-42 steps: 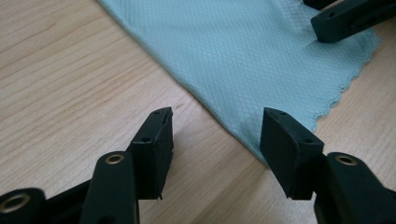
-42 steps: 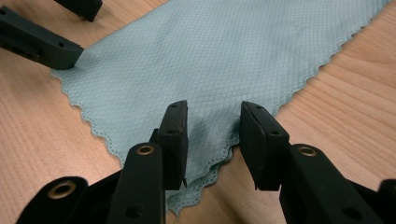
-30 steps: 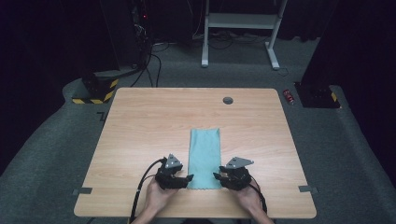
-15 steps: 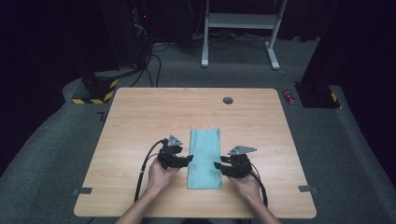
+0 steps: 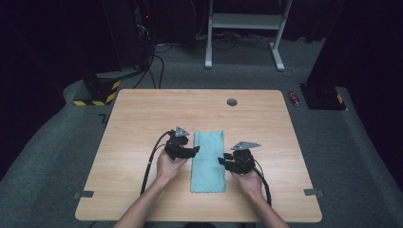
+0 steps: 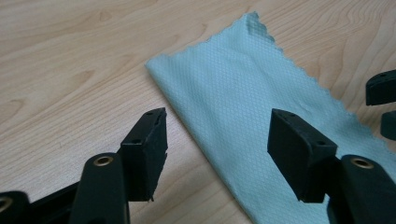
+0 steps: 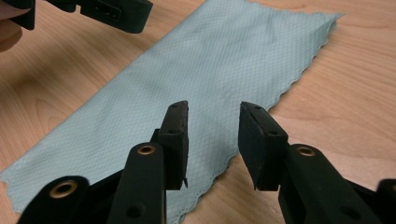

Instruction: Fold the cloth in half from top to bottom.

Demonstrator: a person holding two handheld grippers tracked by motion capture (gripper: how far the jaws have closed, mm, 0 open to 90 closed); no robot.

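The left gripper (image 5: 196, 150) hovers, fingers wide apart, over the folded teal cloth (image 5: 207, 160); the right gripper (image 5: 222, 160), fingers just narrowing, grips nothing.

Wooden table (image 5: 142, 114) — grey grommet (image 5: 232, 101), red can (image 5: 295, 98) on the floor.

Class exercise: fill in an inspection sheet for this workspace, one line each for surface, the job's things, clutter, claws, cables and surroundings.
Surface: wooden table, flat, with a round grommet near the far edge.
Job's things: light blue cloth folded into a long strip, lying flat in the middle.
Clutter: nothing seen on the table.
Claws: left claw open at the cloth's left edge; right claw at its right edge, jaws just been closing, apart, nothing pinched.
Cables: black cable trails from the left claw.
Surroundings: grey floor, white frame legs, striped block, red item.
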